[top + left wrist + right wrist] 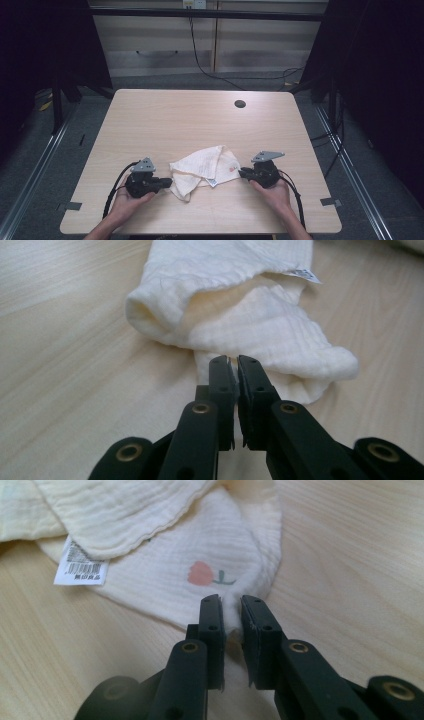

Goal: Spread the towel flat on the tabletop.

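Nearest the person, the left gripper (pixel 167 182) lies low on the bench (pixel 150 115) at the cloth's (pixel 202 170) near-left end, and in the left gripper view its jaws stand almost together with a thin edge of the cloth (pixel 250 325) pinched between their tips. A little farther along, the right gripper (pixel 242 173) meets the opposite corner; in the right gripper view its jaws stand slightly apart with the corner's hem between them, and whether the pads press on it I cannot tell. The cloth (pixel 165 575) is a small cream square of crinkled gauze, lying crumpled and partly folded over itself in the middle of the bench's near half, between the two grippers. It looks very light and entirely limp, so it should sag and drape from wherever it is lifted and will not hold any shape. The weave looks grippy rather than slick, yet one thin layer can slide out of a loose pinch. The stitched hems and corners are probably the best places to hold, firmer than the open middle. A pink flower print (pixel 200 573) marks the right corner, and a white label (pixel 81 566) sits at an edge beyond it, handy for telling which side faces up.
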A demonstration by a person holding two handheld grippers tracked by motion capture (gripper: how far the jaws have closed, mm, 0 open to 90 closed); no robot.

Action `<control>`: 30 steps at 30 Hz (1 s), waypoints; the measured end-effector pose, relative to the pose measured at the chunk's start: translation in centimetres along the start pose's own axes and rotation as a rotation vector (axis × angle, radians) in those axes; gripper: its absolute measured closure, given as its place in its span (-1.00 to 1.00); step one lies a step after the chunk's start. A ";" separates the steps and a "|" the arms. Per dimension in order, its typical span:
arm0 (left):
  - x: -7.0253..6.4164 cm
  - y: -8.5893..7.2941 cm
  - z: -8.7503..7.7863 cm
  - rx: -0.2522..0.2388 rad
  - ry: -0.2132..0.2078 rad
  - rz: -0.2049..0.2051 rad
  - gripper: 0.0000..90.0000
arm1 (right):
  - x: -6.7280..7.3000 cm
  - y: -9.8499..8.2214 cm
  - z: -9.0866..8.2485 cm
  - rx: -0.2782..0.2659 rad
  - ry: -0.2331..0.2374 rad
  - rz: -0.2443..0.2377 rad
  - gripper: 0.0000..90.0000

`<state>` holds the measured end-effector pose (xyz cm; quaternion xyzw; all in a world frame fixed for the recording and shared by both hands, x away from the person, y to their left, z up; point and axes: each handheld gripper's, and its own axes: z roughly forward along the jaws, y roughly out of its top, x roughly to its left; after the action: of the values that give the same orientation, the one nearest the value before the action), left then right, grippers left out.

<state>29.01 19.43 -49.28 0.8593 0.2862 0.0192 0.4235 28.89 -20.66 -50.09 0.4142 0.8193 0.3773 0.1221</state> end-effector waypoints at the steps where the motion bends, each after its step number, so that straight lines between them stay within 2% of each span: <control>1: -0.3 -0.1 -0.2 -0.003 -0.007 -0.006 0.91 | 0.0 0.0 0.0 -0.004 -0.004 0.002 0.76; 6: -1.2 -0.9 -0.6 0.020 -0.032 0.003 0.90 | -0.3 0.3 0.0 -0.017 -0.023 0.007 0.71; 9: -1.2 -0.9 -0.7 0.007 -0.038 0.005 0.86 | -0.5 0.4 -0.2 -0.029 -0.028 0.016 0.67; 10: -1.0 -0.8 -0.7 -0.004 -0.038 -0.006 0.84 | -0.7 0.4 -0.6 -0.044 -0.045 0.032 0.58; 13: -0.9 -0.9 -0.7 -0.003 -0.035 -0.005 0.78 | -1.1 0.5 -1.2 -0.076 -0.068 0.056 0.49; 16: -1.0 -0.9 -0.7 -0.004 -0.036 -0.005 0.77 | -1.4 0.3 -1.6 -0.088 -0.073 0.076 0.49; 20: -1.1 -0.9 -0.4 0.010 -0.037 0.003 0.73 | -1.3 0.1 -0.9 -0.050 -0.074 0.063 0.48; 25: -1.0 -0.9 -0.6 -0.001 -0.037 0.001 0.64 | -1.0 0.1 -0.1 -0.021 -0.061 0.045 0.46; 30: -0.7 -0.5 -1.6 -0.065 -0.015 -0.018 0.40 | -0.7 0.0 0.3 0.000 -0.052 0.025 0.54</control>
<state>27.75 20.48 -48.44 0.8425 0.2902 0.0182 0.4534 29.50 -21.00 -50.39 0.4341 0.8105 0.3680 0.1386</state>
